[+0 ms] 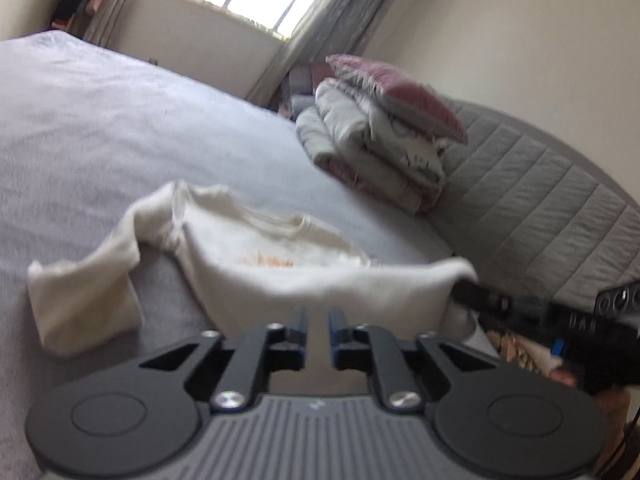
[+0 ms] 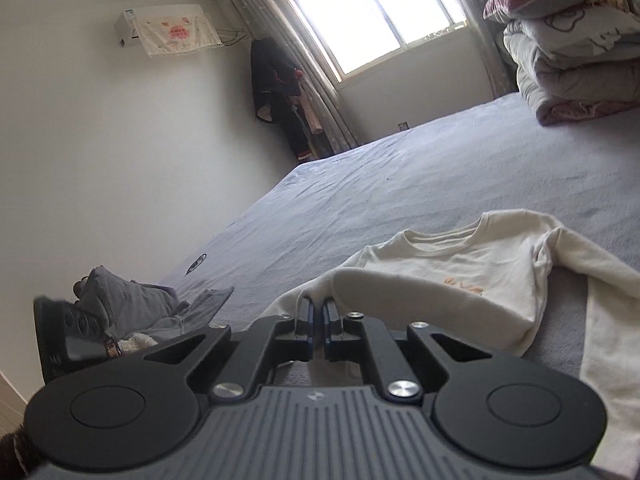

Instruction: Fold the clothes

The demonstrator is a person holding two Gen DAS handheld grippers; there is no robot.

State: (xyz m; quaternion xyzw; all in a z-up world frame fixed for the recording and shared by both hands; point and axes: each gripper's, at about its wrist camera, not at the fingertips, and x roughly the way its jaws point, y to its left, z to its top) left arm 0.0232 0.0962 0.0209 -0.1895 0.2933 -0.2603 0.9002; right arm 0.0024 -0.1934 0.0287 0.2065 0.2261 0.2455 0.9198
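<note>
Cream sweatshirt point(image 1: 256, 248) is spread at frame centre on the grey bed point(image 1: 100, 128), its near hem lifted and clamped in both the left gripper point(image 1: 318, 316) and the right gripper point(image 2: 319, 312), jaws nearly together on cloth. Step judged as the bottom-up fold; next the hem would need carrying toward the collar. Stacked quilts point(image 1: 376, 140) are seen upper right, window point(image 2: 372, 12) at top.

one cream shirt point(image 2: 472, 264), two tongs point(image 1: 318, 316) point(image 2: 318, 308), one pillow point(image 1: 396, 92), one window point(image 2: 372, 12)
</note>
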